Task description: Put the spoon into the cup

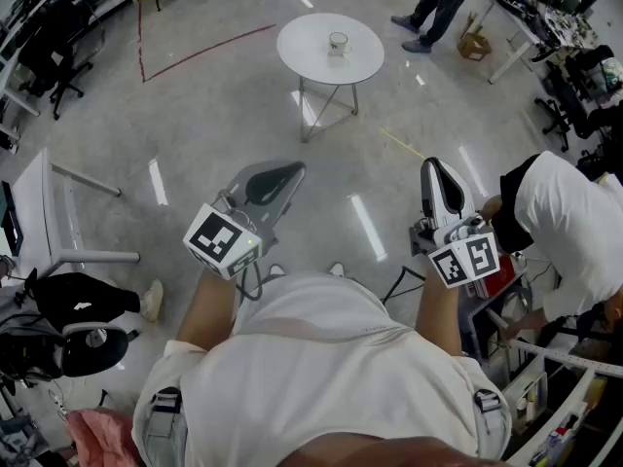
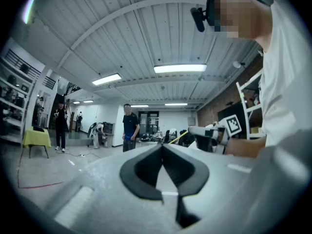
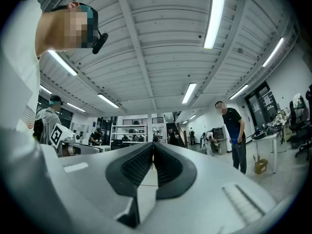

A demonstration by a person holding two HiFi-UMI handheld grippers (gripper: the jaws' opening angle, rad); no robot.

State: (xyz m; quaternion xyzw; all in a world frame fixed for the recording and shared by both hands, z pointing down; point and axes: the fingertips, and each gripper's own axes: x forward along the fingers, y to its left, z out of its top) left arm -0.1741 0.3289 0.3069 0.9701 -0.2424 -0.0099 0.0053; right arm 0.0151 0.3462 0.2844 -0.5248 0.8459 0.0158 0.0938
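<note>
The small clear glass cup on the round white bench stands well ahead; the left gripper and the right gripper are both clenched and empty, and the left seems nearer

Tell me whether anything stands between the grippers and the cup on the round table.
Nothing visible does. Only open floor lies between the left gripper, the right gripper and the round table that holds the cup.
</note>
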